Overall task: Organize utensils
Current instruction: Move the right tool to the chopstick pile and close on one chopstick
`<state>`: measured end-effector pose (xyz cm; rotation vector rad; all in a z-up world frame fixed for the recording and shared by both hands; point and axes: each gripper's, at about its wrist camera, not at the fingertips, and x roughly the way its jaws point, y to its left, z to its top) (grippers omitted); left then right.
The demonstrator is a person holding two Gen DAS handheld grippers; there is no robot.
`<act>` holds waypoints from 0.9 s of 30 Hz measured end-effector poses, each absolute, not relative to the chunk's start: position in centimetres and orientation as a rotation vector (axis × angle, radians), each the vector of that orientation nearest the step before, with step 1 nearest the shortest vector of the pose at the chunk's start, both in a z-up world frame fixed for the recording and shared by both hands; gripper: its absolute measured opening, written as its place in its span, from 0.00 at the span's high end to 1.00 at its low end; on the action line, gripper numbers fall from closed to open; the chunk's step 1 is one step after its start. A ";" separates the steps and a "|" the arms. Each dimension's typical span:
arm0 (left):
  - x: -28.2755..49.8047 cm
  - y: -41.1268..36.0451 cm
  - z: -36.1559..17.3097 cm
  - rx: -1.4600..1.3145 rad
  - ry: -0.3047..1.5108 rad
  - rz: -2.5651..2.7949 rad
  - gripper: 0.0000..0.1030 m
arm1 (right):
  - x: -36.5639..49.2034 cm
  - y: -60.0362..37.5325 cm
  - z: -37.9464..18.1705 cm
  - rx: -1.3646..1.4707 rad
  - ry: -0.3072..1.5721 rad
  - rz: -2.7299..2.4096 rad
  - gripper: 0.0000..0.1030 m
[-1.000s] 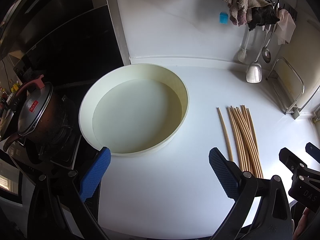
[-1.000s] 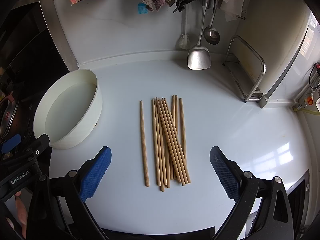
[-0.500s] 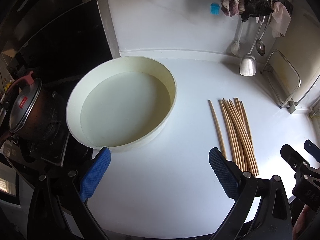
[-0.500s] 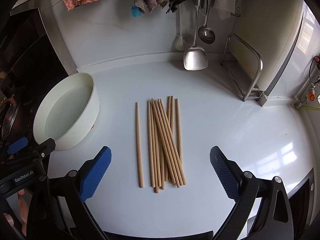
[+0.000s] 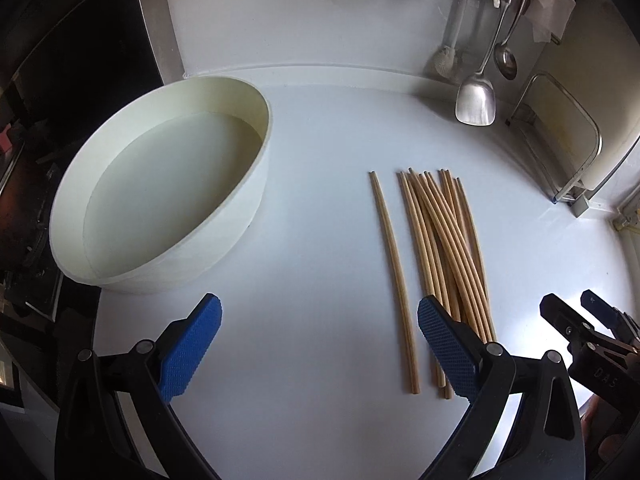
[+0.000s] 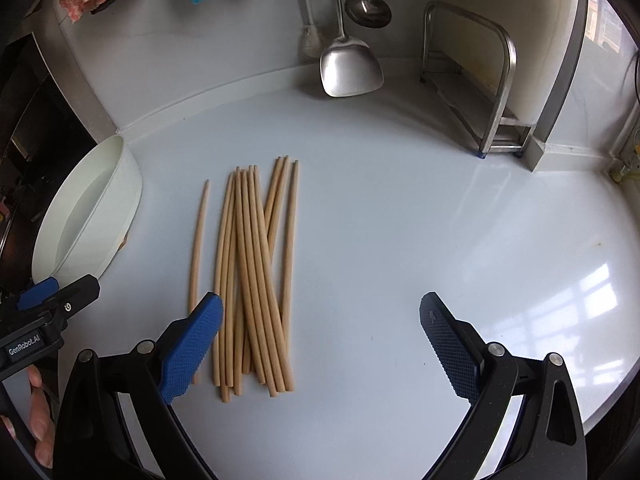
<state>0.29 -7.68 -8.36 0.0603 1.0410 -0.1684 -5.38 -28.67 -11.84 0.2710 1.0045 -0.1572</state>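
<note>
White counter [image 6: 400,220], chopsticks [image 6: 256,276] ahead of left tongs [image 5: 318,346] and right tongs [image 6: 320,344], both agape, empty

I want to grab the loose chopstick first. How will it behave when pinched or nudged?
The single chopstick looks thin, wooden and round, so probably stiff and light, apt to roll if nudged sideways. It lies flat on the glossy counter, so the fingertips may skid before catching it.

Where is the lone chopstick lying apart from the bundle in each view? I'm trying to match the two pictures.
Left wrist: lone chopstick right of centre, left of the bundle.
Right wrist: lone chopstick left of centre, again left of the bundle.
Shared landmark: the hanging metal spatula.
</note>
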 end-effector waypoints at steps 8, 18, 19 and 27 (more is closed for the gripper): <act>2.1 -9.9 -12.3 0.041 1.009 -0.155 0.06 | -2.7 -29.0 -15.9 0.137 0.987 -0.188 0.08; 3.3 -10.6 -15.2 0.020 1.030 -0.145 0.06 | -0.9 -28.7 -17.4 0.093 0.941 -0.236 0.08; 3.3 -10.8 -15.3 0.026 1.031 -0.146 0.06 | -0.9 -28.7 -17.6 0.090 0.949 -0.235 0.08; 2.8 -11.1 -15.8 0.036 1.042 -0.150 0.06 | -1.3 -28.1 -18.4 0.034 0.961 -0.242 0.09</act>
